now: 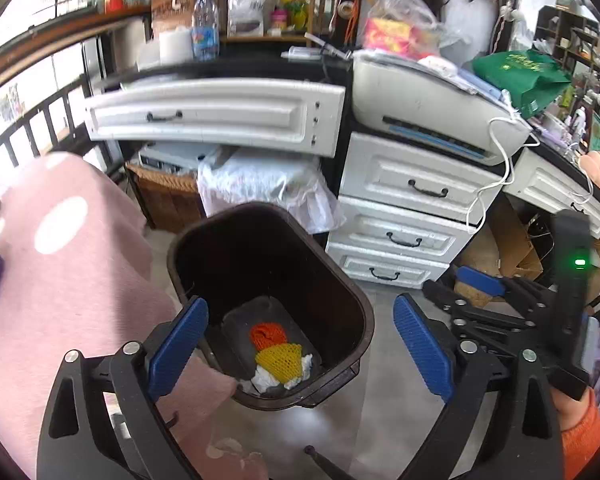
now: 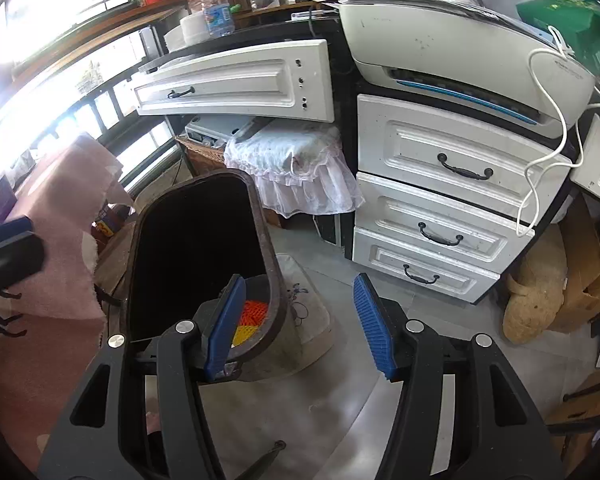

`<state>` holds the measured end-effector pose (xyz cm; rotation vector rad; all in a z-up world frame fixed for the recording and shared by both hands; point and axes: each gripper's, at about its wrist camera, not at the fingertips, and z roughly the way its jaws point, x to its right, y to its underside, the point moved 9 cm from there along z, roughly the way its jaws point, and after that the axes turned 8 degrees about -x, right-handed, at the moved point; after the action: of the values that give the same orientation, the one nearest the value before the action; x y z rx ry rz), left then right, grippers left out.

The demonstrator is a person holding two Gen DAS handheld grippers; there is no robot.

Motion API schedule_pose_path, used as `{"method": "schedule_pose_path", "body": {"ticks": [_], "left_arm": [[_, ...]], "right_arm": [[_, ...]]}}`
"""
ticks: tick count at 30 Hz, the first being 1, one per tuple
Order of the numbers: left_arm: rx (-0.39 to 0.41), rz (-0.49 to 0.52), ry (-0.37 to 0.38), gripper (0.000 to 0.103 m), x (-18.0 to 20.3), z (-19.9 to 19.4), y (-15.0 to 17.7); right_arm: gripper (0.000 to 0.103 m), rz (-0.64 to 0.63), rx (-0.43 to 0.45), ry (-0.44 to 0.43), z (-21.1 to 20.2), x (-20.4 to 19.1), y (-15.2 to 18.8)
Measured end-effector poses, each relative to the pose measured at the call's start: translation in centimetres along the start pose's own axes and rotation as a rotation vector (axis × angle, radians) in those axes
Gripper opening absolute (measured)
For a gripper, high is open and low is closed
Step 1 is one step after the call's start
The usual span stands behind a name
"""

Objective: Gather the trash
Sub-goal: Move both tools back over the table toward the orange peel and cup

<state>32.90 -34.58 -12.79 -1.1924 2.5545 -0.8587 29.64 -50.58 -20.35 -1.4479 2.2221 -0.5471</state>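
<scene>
A pink spotted cloth (image 1: 72, 280) is draped to the left of the brown trash bin (image 1: 342, 280), touching its left wall. Behind the bin, a wicker basket (image 1: 164, 196) and a bundle under white frilled fabric (image 1: 260, 184) are tucked beneath the desk; to the bin's right a white drawer unit (image 1: 404, 216) is seen, with a printer (image 1: 440, 112) on top. Inside the bin, on its floor, orange and yellow foam netting (image 1: 276, 350) and crumpled white paper (image 1: 266, 380) are found. The left gripper (image 1: 300, 348) is held wide apart above the bin's mouth, nothing between its pads. The right gripper (image 2: 300, 328) is parted and empty, over the bin's right rim (image 2: 278, 284).
</scene>
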Motion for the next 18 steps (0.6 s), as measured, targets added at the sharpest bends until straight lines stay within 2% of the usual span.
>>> {"method": "schedule_pose_path", "body": {"ticks": [1,2,3,7,10,18], "left_arm": [[0.013,0.011,-0.001,0.097,0.0,-0.9,0.0],[0.027,0.02,0.0,0.097,0.1,-1.7,0.0],[0.041,0.021,0.0,0.097,-0.2,-2.5,0.0],[0.078,-0.011,0.013,0.097,-1.6,-5.1,0.4],[0.094,-0.041,-0.003,0.097,-3.1,-6.6,1.2],[0.097,-0.074,-0.166,0.097,-8.7,-9.8,4.7]], "right_arm": [[0.06,-0.007,0.004,-0.002,-0.1,-0.3,-0.1],[0.071,-0.012,0.01,-0.006,-0.3,-0.7,-0.2],[0.075,-0.016,0.02,-0.014,-0.6,-1.1,-0.3],[0.076,-0.061,0.044,-0.047,-1.7,-3.6,-0.9],[0.078,-0.1,0.063,-0.077,-2.6,-5.7,-1.4],[0.079,-0.193,0.088,-0.14,-4.3,-10.9,-2.4]]}}
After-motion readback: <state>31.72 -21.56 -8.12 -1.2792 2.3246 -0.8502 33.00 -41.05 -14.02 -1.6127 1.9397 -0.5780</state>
